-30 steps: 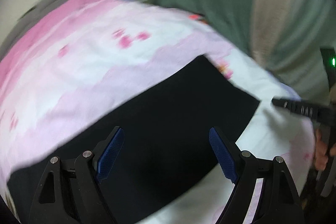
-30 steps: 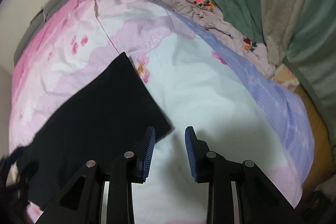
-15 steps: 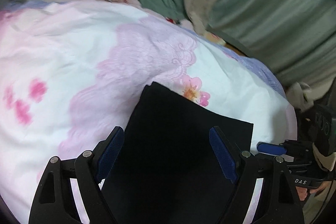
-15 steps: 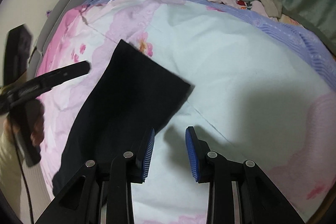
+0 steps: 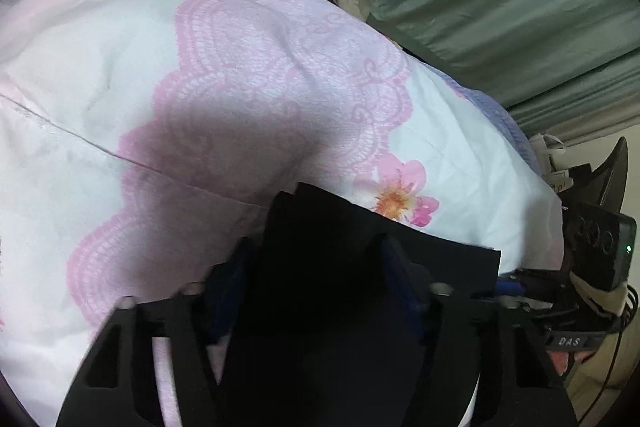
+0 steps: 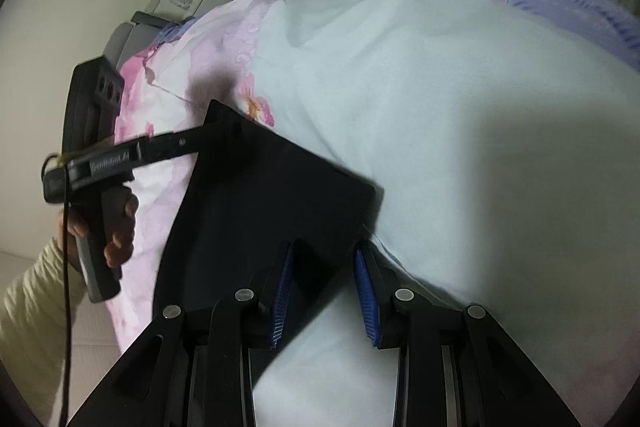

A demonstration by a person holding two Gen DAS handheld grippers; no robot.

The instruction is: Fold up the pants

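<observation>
Right gripper point(image 6: 324, 251): matt black plastic, built as two angular fingers point(image 6: 404, 347) with triangular cut-outs. Lined inside with ribbed blue pads point(image 6: 282, 291). Studded with round silver screws point(image 6: 245, 294), two per side. Left gripper point(image 5: 312, 247): same black frame and blue lining, blurred and in shadow. Seen from the right wrist as a boxy black head over a grey-and-black pistol handle point(image 6: 96, 267), with white lettering along the side, too blurred to read. Trailing a thin black cable point(image 6: 66, 307). On the right unit, a small green light point(image 5: 629, 248) and the white letters "DAS" point(image 5: 570, 342). Above the left hand point(image 6: 116, 227), a pale cream sleeve point(image 6: 28, 299).
</observation>
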